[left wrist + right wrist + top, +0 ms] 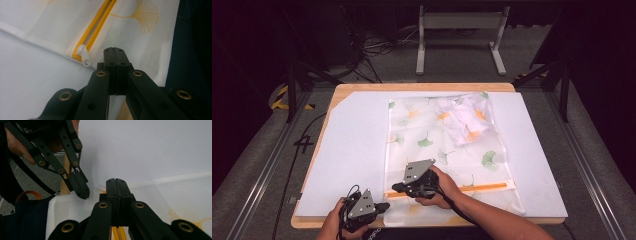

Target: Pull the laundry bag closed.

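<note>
A white mesh bag (447,150) printed with ginkgo leaves lies flat on the table, with a crumpled white garment (464,120) inside near its far right corner. An orange zipper (472,189) runs across its near end. In the left gripper view, the white zipper pull (83,53) lies free at the zipper's left end. My left gripper (384,206) is shut, its tips (114,48) over the bag's near left corner. My right gripper (394,188) is also shut, its tips (116,180) just above the zipper's left end, close to the left gripper (85,193). Nothing shows between either pair of jaws.
The bag rests on a white sheet (357,145) covering a wooden table (422,86). The near table edge (122,115) sits right under my left gripper. A metal stand (459,30) and cables lie on the floor beyond.
</note>
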### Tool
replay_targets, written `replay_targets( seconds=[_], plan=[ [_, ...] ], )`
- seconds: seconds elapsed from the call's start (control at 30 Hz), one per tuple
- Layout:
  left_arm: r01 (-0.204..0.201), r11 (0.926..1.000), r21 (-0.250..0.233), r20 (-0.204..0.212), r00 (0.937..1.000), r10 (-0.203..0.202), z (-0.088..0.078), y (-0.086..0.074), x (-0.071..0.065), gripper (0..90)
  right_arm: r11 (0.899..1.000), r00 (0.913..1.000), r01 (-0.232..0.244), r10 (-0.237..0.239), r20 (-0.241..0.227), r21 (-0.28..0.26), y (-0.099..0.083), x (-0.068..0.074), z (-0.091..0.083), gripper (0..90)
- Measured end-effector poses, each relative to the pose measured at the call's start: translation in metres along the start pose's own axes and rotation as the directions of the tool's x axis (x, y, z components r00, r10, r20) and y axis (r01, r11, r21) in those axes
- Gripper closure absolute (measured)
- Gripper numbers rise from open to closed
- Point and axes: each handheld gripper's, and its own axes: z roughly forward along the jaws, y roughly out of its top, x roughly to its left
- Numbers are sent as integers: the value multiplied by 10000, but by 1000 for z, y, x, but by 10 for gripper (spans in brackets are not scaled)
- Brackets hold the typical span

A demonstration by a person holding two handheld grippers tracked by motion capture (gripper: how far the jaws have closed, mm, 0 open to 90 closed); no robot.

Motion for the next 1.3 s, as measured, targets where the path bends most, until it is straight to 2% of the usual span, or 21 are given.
replay_targets(
  seconds=[0.07, 0.13, 0.3, 0.43, 0.53, 0.67, 1.03, 1.2, 1.3],
  plan=[
    [53, 10000, 11, 34, 10000, -53, 0, -1, 0, 900, 9999, 9999, 121, -121, -51, 50, 4, 3, 9, 898],
    [32, 10000, 1, 10, 10000, -32, 0, -1, 0, 900, 10000, 9997, 51, -50, -225, 54, 7, 5, 17, 898],
    [-34, 10000, 6, 36, 10000, 34, 0, -1, -1, 900, 9989, 9988, 227, -209, -453, 400, 12, 10, 37, 898],
    [-18, 10000, -26, 67, 10000, 18, 0, -2, -2, 900, 9968, 9986, 260, -224, -477, 760, 12, 11, 54, 898],
    [-36, 10000, -32, 44, 10000, 36, 0, -2, -2, 900, 9956, 9989, 173, -132, -456, 919, 11, 9, 59, 896],
    [-4, 10000, -67, 124, 9999, 4, 0, -2, -1, 900, 9957, 9982, 50, 5, -593, 922, 10, 7, 60, 895],
    [4, 10000, -50, 89, 10000, -4, 0, -2, -1, 900, 9931, 9972, 336, -259, -699, 1125, 6, 7, 48, 888],
    [48, 10000, -50, 130, 9999, -48, 0, -2, -1, 900, 9940, 9981, 211, -148, -591, 1073, 2, 6, 41, 863],
    [28, 10000, -44, 119, 9999, -27, 0, -2, -1, 900, 9961, 9984, -49, 98, -558, 877, -1, 3, 37, 848]
  ],
)
